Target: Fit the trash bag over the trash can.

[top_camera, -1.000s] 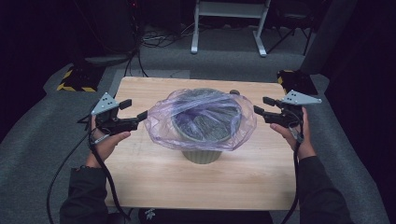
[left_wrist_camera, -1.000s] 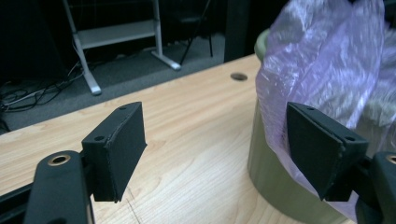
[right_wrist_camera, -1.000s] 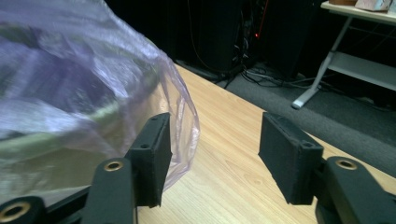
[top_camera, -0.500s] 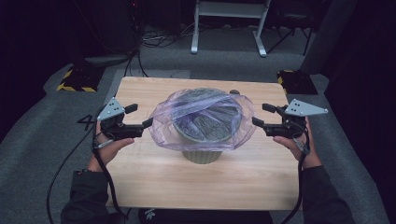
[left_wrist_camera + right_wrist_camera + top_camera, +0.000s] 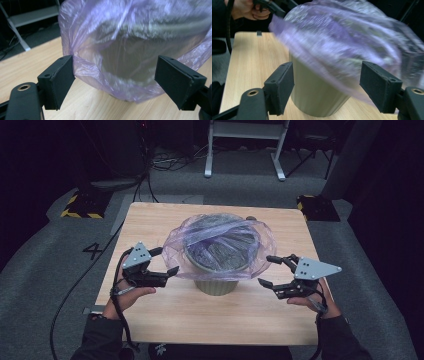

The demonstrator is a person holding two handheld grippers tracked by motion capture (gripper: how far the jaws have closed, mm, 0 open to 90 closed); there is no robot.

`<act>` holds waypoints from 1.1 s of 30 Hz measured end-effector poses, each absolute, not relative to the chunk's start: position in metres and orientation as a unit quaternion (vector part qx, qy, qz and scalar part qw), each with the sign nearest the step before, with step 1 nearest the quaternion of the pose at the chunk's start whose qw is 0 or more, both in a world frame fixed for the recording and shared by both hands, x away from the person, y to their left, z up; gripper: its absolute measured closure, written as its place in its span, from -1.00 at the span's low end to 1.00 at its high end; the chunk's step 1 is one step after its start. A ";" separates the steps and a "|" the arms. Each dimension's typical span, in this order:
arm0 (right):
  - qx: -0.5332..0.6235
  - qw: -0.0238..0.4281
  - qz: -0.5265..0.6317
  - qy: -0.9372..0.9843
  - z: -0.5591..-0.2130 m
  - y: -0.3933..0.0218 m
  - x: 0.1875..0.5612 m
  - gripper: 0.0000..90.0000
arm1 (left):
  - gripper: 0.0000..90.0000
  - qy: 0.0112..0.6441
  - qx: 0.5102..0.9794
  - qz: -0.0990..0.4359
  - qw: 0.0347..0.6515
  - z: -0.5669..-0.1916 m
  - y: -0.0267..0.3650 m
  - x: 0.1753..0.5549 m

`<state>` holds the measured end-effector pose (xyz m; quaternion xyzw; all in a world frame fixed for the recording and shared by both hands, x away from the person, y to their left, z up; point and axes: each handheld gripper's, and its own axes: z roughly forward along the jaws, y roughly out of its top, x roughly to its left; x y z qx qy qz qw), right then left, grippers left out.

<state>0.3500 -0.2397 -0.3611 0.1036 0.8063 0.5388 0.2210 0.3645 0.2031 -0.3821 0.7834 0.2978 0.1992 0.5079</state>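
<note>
A pale green ribbed bin (image 5: 216, 284) stands mid-table, with a translucent purple bag (image 5: 220, 237) draped over its rim. My left gripper (image 5: 167, 260) is at the bag's near-left edge and stands open. In the left gripper view the bag's hem (image 5: 107, 82) hangs between the jaws and brushes the left pad (image 5: 61, 83). My right gripper (image 5: 265, 270) is at the bin's near-right; its jaws have just been opening. They stand wide either side of the bin (image 5: 312, 92) and bag (image 5: 342, 42), pressing neither. In the right gripper view, the other hand (image 5: 249, 11) holds its gripper behind the bag.
The wooden table (image 5: 200, 320) has bare board in front of the bin and to both sides. Grey carpet surrounds it, with a white metal frame (image 5: 245, 145) behind, a yellow-black striped block (image 5: 80, 206) at back left and a dark block (image 5: 317, 206) at back right.
Both hands have drawn back toward the near edge and slightly down, from the bag's sides to the bin's front corners. The right jaws stand wider. The bag has settled lower over the rim.
</note>
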 end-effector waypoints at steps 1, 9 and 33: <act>0.102 0.227 0.532 0.809 -0.365 -0.236 0.350 -0.34 | -0.59 0.299 0.786 0.199 0.502 -0.384 0.201 0.367; 0.094 0.268 0.491 0.824 -0.388 -0.222 0.358 1.00 | 0.31 0.304 0.792 0.199 0.490 -0.395 0.198 0.386; 0.183 0.200 0.470 0.840 -0.434 -0.236 0.398 0.07 | 0.47 0.321 0.786 0.211 0.485 -0.405 0.201 0.403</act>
